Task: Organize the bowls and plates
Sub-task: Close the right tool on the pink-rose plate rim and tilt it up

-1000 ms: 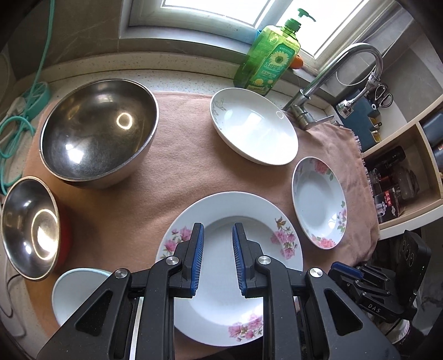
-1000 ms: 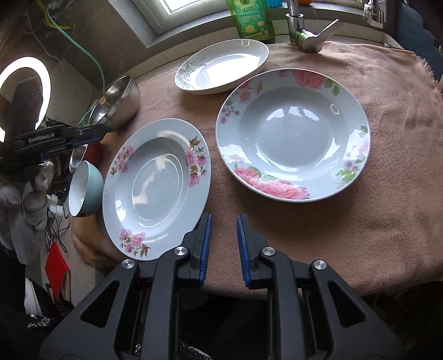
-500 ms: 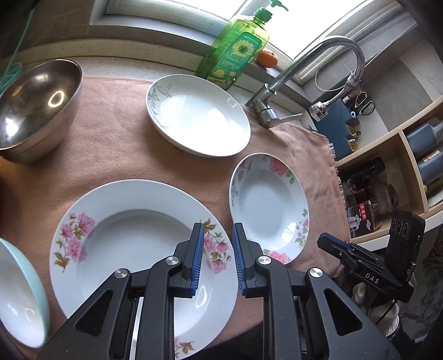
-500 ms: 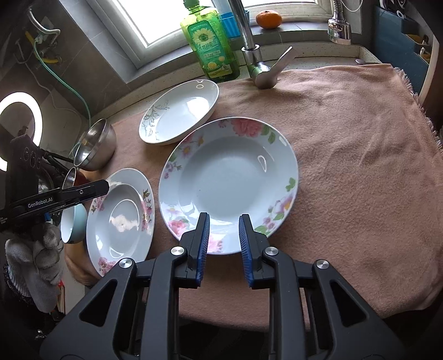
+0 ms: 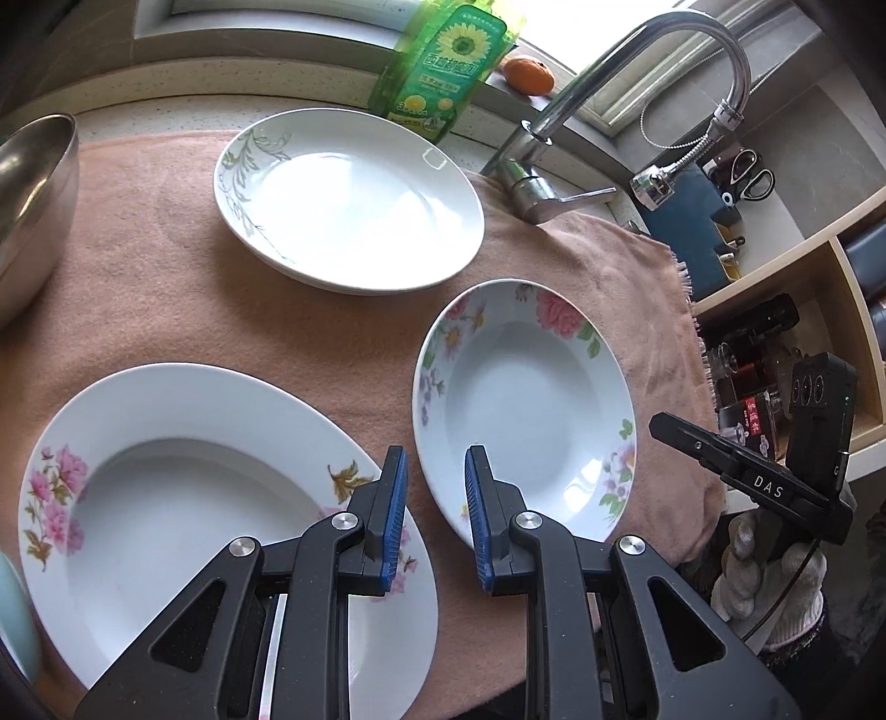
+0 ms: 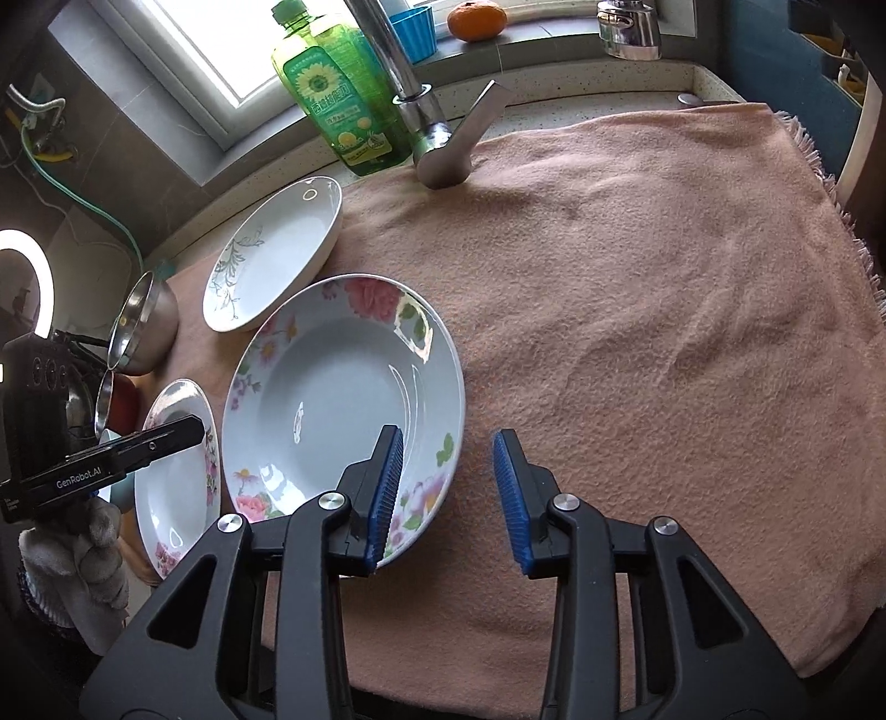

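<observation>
Pink towel (image 6: 637, 332) spread over the table, carrying the plates. Nearest the right tongs (image 6: 448, 487): rose-rimmed deep plate (image 6: 343, 399), seen in the right wrist view as an oval with its long axis running from near left to far right, big rose at the far rim, near rim toward the camera. Right tongs parted wide, blue pads well apart, nothing held; left pad over the plate's near right rim, right pad over bare towel, so the rim sits between the pads. Contact with the rim: cannot tell.

Left tongs (image 5: 434, 515) parted by a narrower gap, empty, hovering over the strip of towel between two plates: large pink-flower plate (image 5: 183, 498) to the left, rose-rimmed deep plate (image 5: 526, 415) to the right, the latter's long axis running near to far in this view. Left pad over the large plate's rim.

Farther back, white plate with a grey-green vine pattern (image 5: 349, 199), close to the green dish-soap bottle (image 5: 443, 72) and the chrome faucet (image 5: 554, 149). Steel bowl (image 5: 33, 210) at the left edge. Orange (image 6: 476, 19) on the windowsill.
</observation>
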A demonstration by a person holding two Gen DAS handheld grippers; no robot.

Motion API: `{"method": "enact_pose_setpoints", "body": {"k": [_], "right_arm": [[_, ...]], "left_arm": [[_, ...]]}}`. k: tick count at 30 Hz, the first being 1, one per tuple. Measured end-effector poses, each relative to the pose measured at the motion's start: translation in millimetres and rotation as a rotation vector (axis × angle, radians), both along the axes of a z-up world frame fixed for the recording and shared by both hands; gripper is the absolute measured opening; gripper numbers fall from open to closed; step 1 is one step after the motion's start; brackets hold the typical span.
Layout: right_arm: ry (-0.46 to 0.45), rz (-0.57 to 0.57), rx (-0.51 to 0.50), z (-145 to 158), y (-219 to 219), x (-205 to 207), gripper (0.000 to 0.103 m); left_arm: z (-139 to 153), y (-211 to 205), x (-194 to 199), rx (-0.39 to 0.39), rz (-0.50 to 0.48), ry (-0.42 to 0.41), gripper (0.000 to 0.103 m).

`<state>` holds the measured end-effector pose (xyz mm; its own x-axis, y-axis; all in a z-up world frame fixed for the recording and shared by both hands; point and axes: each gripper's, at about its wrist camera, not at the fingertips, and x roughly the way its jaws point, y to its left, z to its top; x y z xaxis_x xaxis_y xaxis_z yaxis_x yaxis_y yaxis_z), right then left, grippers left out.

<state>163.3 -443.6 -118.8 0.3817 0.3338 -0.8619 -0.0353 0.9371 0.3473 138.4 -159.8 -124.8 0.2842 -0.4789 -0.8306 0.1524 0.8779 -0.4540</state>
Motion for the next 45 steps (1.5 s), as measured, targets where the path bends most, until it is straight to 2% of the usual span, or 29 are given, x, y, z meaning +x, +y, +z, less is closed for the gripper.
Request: {"method": "enact_pose_setpoints", "body": {"k": [5, 14, 17, 20, 24, 28, 30, 45], "right_arm": [[0.023, 0.001, 0.025, -10, -7, 8, 0.035], [0.065, 0.003, 0.074, -26, -12, 16, 0.035], [0.073, 0.008, 0.087, -29, -11, 19, 0.026], [0.083, 0.012, 0.099, -32, -10, 22, 0.025], [0.092, 0.019, 0.122, -34, -8, 25, 0.018], [0.105, 0.023, 0.137, -36, -8, 27, 0.017], [0.109, 0.027, 0.152, -37, -7, 28, 0.011], [0.114, 0.012, 0.123, -32, -3, 28, 0.011]], "left_arm": [[-5, -6, 7, 0.038, -0.008, 0.002, 0.019], [-14, -15, 21, 0.056, -0.026, 0.034, 0.019], [-15, -18, 22, 0.058, -0.034, 0.037, 0.019], [-18, -19, 23, 0.064, -0.039, 0.045, 0.019], [-19, -21, 25, 0.057, -0.044, 0.044, 0.019], [-21, -23, 26, 0.062, -0.054, 0.046, 0.019], [-21, -24, 26, 0.064, -0.057, 0.04, 0.019], [-18, -24, 28, 0.055, -0.047, 0.045, 0.018]]}}
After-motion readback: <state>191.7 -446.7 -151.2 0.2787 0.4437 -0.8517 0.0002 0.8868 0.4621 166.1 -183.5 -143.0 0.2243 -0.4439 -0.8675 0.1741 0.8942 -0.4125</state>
